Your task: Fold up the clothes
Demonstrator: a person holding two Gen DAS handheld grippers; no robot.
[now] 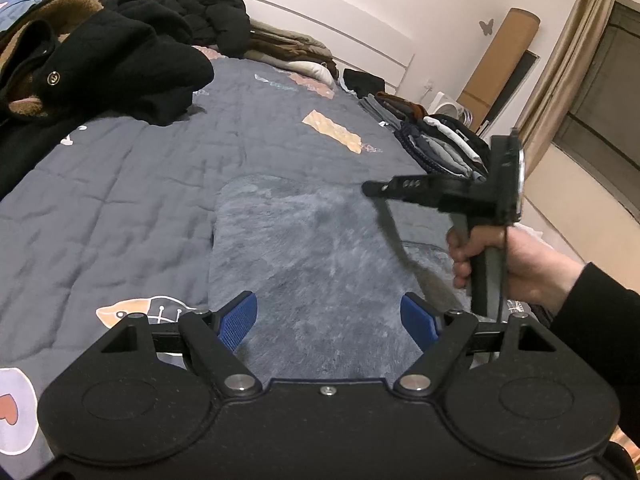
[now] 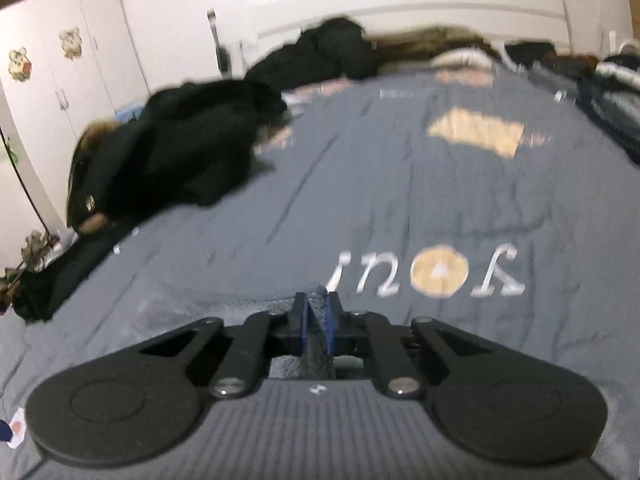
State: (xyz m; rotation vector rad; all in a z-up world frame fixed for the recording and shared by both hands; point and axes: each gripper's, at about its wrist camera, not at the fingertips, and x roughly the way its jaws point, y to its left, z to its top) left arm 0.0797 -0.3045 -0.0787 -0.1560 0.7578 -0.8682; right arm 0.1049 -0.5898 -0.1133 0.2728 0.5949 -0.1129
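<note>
A grey fleece garment lies flat on the grey quilted bed. My left gripper is open just above its near end, blue pads wide apart and empty. My right gripper is shut on a fold of the grey fleece garment, pinched between its blue pads. In the left wrist view the right gripper is held by a hand above the garment's right side.
A heap of black and brown coats lies at the bed's left. Folded clothes are stacked along the right edge and by the headboard. The quilt stretches ahead. White cupboards stand left.
</note>
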